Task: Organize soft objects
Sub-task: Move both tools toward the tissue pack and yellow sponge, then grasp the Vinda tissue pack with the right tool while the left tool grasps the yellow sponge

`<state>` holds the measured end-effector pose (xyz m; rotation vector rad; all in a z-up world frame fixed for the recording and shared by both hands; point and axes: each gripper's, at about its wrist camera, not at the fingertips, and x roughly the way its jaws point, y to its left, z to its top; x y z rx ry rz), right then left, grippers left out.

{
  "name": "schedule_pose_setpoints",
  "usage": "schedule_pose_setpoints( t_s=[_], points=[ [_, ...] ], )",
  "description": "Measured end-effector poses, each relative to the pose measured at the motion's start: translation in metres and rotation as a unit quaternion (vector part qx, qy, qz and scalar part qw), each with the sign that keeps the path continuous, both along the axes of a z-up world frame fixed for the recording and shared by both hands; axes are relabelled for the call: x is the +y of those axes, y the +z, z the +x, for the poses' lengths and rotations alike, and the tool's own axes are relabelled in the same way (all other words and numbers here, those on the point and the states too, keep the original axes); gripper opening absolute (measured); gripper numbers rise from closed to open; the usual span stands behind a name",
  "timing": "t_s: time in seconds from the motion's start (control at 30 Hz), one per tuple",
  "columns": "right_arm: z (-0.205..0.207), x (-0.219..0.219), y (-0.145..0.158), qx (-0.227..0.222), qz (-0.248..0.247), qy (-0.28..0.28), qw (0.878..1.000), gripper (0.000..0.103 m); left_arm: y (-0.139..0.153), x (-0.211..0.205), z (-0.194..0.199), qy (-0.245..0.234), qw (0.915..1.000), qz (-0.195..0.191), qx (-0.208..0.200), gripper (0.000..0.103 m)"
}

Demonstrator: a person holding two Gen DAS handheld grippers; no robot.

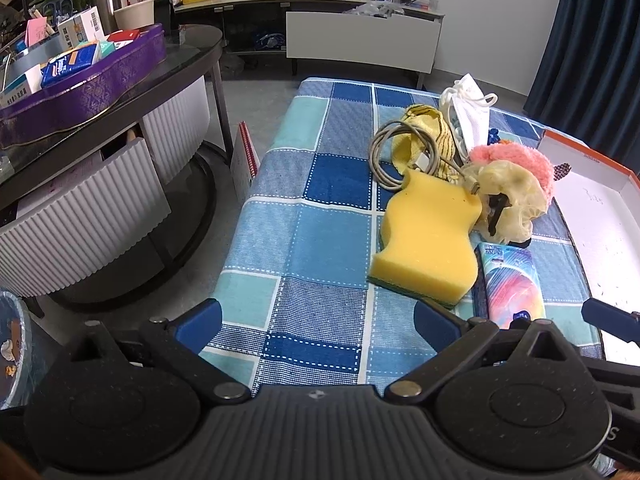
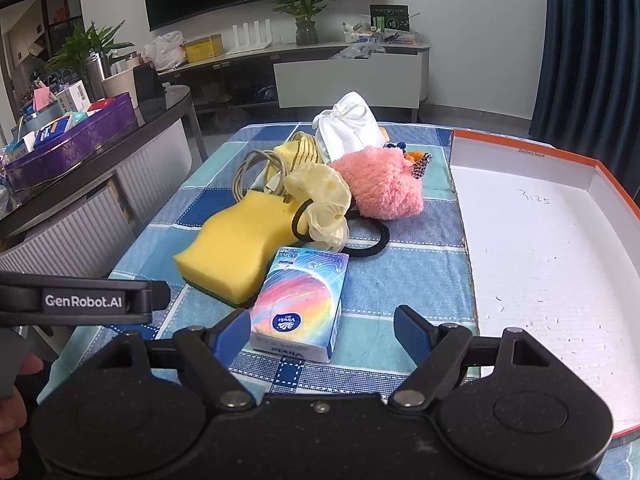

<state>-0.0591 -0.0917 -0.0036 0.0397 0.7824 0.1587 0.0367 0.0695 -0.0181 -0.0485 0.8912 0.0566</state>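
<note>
Tissue pack [image 2: 302,300] lay between the spread jaws of the right gripper [image 2: 322,330], awaiting closure and transfer into the box [image 2: 560,264], left gripper [image 1: 316,322] released

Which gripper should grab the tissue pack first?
Right. The right gripper is open with the tissue pack already partly between its fingers, and the box lies on its side. The left gripper faces bare cloth, the pack off to its right.
</note>
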Motion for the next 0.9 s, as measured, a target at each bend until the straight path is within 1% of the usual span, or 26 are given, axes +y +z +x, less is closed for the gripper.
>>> schedule_pose_setpoints(
  t_s=[0.2, 0.4, 0.6, 0.7, 0.83, 0.9],
  points=[
    [0.004, 0.002, -0.006, 0.024, -0.004, 0.000, 1.000, 0.093, -0.002, 0.005, 0.002, 0.004, 1.0000, 0.000, 0.003, 0.103],
    [0.009, 0.005, -0.010, 0.007, 0.002, 0.003, 1.000, 0.093, -0.004, 0.006, 0.004, 0.003, 1.0000, -0.001, 0.005, 0.103],
    [0.013, 0.012, -0.009, 0.002, 0.016, 0.010, 1.000, 0.093, -0.003, 0.011, 0.004, 0.009, 0.9999, -0.007, 0.003, 0.103],
    [0.017, 0.020, -0.012, 0.006, 0.006, 0.017, 1.000, 0.093, -0.002, 0.013, 0.004, 0.014, 0.9999, -0.006, 0.001, 0.103],
    [0.025, 0.026, -0.018, 0.013, -0.004, 0.012, 1.000, 0.093, -0.002, 0.014, 0.007, 0.016, 0.9998, -0.009, 0.000, 0.103],
    [0.030, 0.024, -0.022, 0.020, -0.006, 0.004, 1.000, 0.089, -0.002, 0.014, 0.009, 0.016, 0.9998, -0.011, -0.002, 0.103]
  ],
)
